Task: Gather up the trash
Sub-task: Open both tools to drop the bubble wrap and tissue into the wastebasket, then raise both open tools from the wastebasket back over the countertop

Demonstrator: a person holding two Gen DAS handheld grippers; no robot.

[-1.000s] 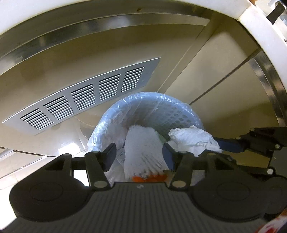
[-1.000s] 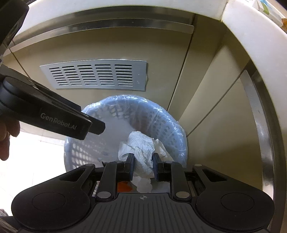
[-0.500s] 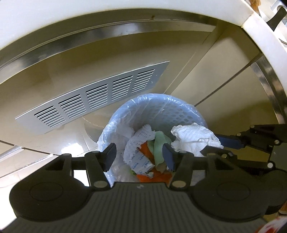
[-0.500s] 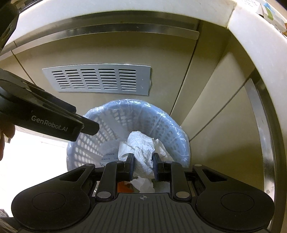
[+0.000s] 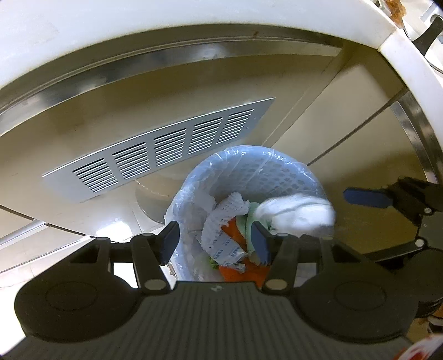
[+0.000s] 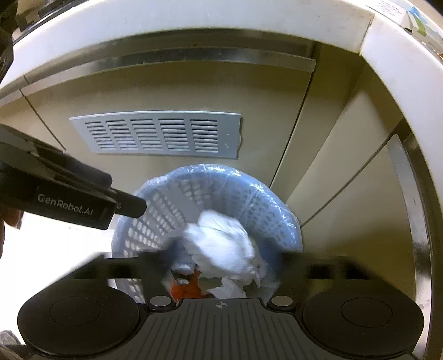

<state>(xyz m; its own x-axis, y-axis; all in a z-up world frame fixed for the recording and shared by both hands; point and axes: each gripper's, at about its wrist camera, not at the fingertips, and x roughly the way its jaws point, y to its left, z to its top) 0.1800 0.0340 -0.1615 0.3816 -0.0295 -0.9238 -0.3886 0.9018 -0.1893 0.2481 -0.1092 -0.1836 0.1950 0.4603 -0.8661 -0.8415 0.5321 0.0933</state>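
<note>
A light blue lattice bin [image 5: 279,171] lined with a clear bag stands on the floor below both grippers. Inside it lie a white foam net [image 5: 221,221] and orange and green wrappers [image 5: 238,229]. My left gripper [image 5: 215,242] hovers over the bin, open, with nothing between its fingers. My right gripper [image 6: 224,257] is blurred because its jaws are opening wide. A crumpled white paper wad [image 6: 224,243], also blurred, sits between them, free of the pads and over the bin [image 6: 277,199]. In the left wrist view the wad [image 5: 299,213] is at the bin's right rim, beside the right gripper's blue fingertip [image 5: 365,197].
Beige cabinet doors with a grey vent grille [image 6: 157,135] and steel trim rise behind the bin. A white countertop edge [image 6: 193,25] curves overhead. The left gripper body [image 6: 69,199] crosses the right wrist view, with a person's fingers [image 6: 5,218] at the edge.
The foam net left the left gripper's fingers and now lies in the bin. The right jaws, shut on the paper wad until just now, have spread apart and the wad is loose.
</note>
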